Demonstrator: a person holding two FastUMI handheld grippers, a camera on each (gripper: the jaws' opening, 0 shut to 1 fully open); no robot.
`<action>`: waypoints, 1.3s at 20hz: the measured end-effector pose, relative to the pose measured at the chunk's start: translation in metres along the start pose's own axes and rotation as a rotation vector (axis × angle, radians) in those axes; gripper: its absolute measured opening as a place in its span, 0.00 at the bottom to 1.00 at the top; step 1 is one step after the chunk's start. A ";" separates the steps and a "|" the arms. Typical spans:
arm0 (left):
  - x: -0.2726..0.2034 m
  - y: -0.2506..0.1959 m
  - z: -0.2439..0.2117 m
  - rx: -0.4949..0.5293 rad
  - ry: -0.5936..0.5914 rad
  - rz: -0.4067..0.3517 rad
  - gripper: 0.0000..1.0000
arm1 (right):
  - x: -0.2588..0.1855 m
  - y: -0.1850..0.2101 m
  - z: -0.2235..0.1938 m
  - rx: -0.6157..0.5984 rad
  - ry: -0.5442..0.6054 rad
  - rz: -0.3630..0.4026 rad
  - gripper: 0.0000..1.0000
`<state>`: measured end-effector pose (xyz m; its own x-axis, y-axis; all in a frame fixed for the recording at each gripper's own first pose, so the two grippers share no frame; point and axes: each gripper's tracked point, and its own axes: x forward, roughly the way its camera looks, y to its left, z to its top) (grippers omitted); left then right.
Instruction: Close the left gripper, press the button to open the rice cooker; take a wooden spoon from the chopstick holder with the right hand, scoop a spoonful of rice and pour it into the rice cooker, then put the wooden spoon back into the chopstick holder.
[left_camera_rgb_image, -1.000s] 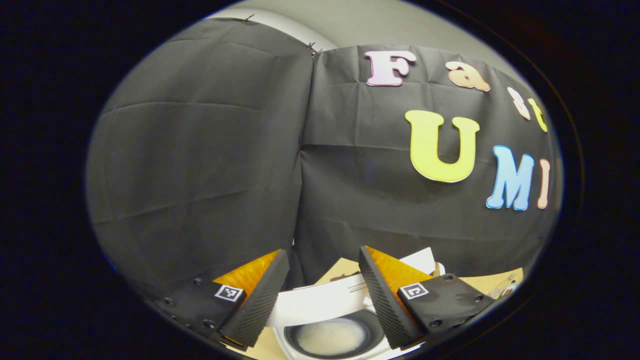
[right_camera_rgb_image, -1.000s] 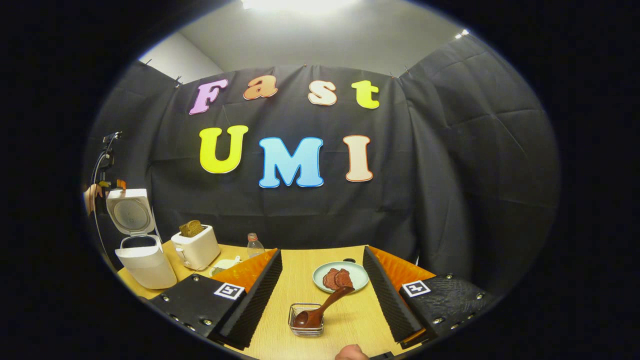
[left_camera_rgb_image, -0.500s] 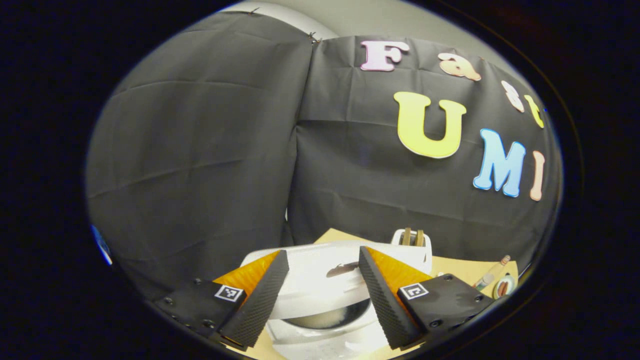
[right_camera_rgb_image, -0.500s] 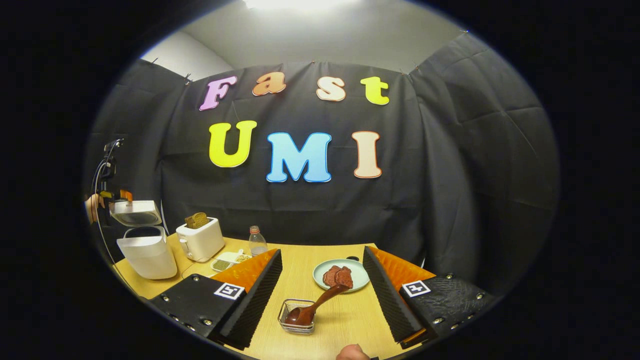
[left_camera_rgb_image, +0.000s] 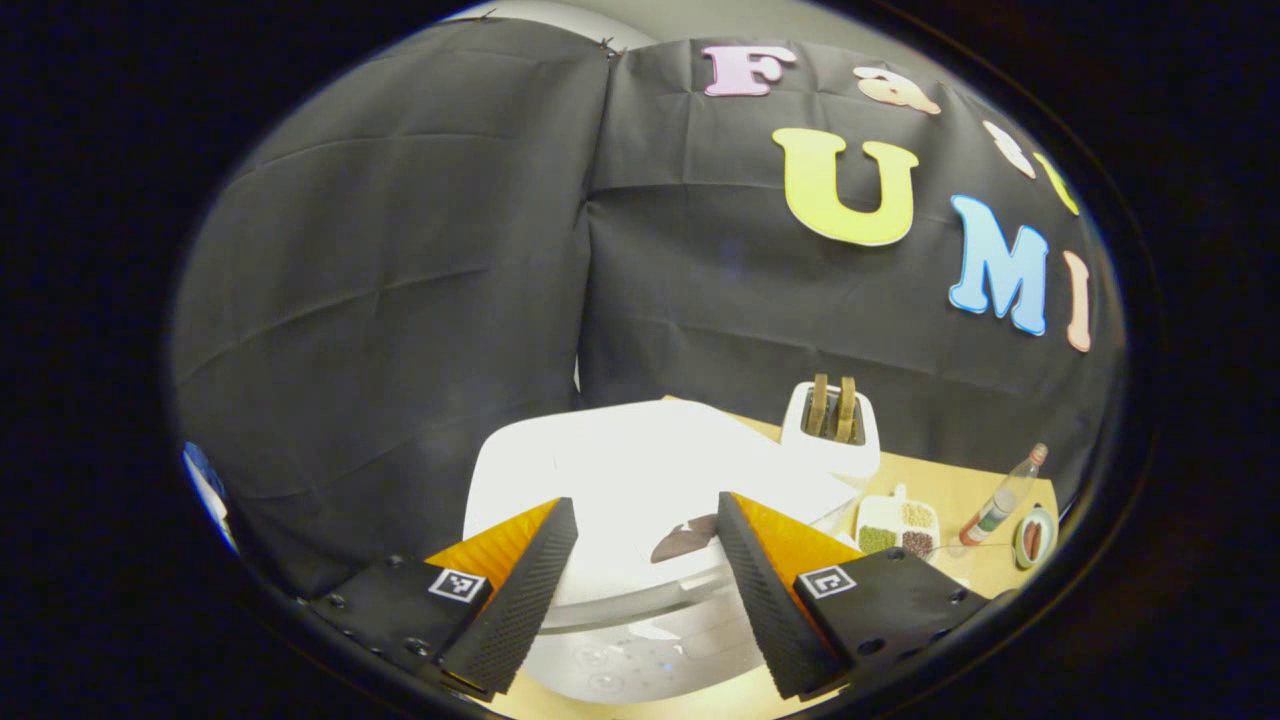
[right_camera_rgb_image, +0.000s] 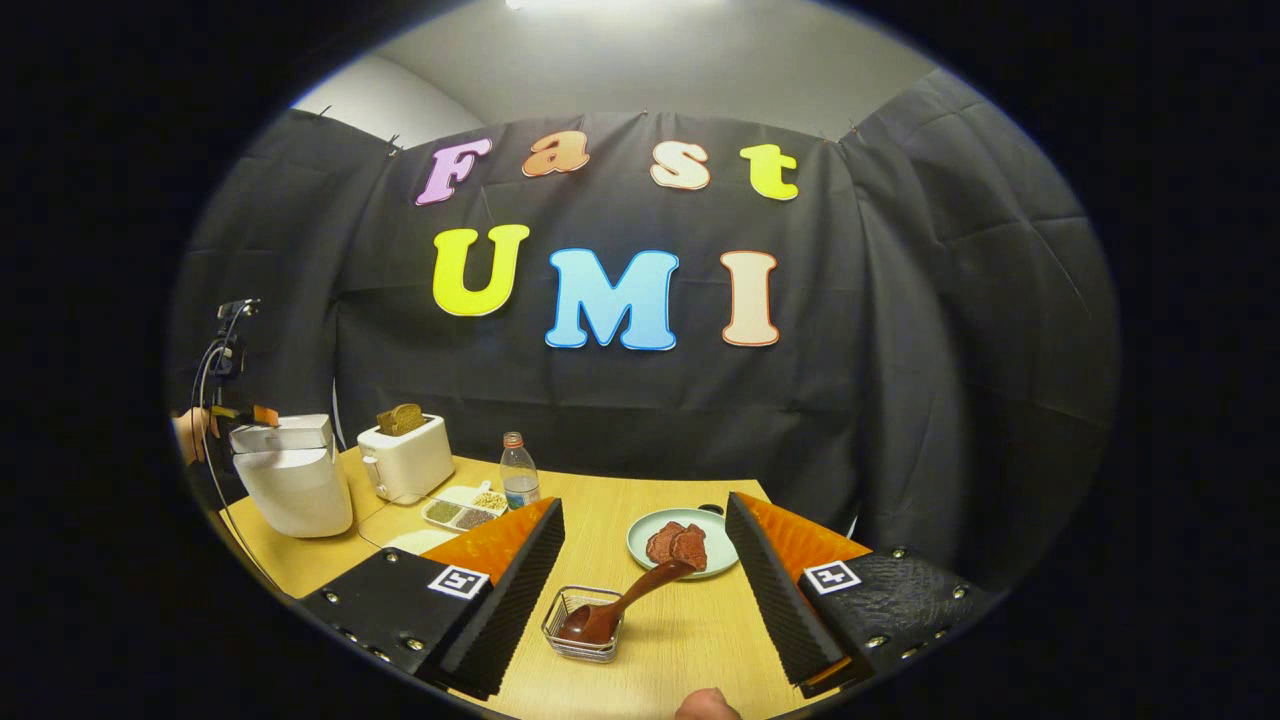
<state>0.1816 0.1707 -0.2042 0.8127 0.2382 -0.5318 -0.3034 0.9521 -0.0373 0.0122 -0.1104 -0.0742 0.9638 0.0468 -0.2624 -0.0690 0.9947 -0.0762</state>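
1. Spanning the lower half of the right gripper view, the wooden table (right_camera_rgb_image: 690, 630) carries every item listed below.
2. Standing at the table's far left corner, the white rice cooker (right_camera_rgb_image: 293, 478) has its lid down; in the left gripper view the same lid sits directly beyond the left gripper (left_camera_rgb_image: 640, 575), whose fingers are spread wide with nothing between them. Whether they touch the lid cannot be told.
3. The right gripper (right_camera_rgb_image: 645, 600) hovers over the near edge of the table, fingers wide apart and empty.
4. A white toaster (right_camera_rgb_image: 405, 460) with bread in its slots stands just right of the cooker.
5. A pale green plate (right_camera_rgb_image: 645, 530) holding dark slices lies between the right gripper's fingers, farther off.
6. A clear bottle (right_camera_rgb_image: 517, 482) stands upright near the toaster.
7. A divided white tray (right_camera_rgb_image: 462, 507) of grains lies in front of the toaster, beside the bottle.
8. The wire chopstick holder (right_camera_rgb_image: 582, 625) sits near the plate, on the near side.
9. The wooden spoon (right_camera_rgb_image: 625, 605) rests bowl-down in that holder, handle slanting toward the plate.
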 end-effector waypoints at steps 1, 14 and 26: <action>0.001 -0.001 -0.005 0.010 0.006 0.003 0.98 | 0.000 0.001 0.001 -0.005 0.000 0.003 0.99; 0.002 0.003 -0.023 0.013 0.048 0.024 1.00 | -0.003 0.004 -0.007 -0.005 0.008 -0.012 0.99; -0.110 -0.061 0.051 0.064 -0.257 -0.152 0.97 | -0.006 0.032 0.022 0.080 -0.037 0.076 0.99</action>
<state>0.1365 0.0961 -0.1000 0.9481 0.1250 -0.2925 -0.1435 0.9887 -0.0427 0.0100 -0.0769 -0.0539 0.9656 0.1246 -0.2283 -0.1232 0.9922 0.0205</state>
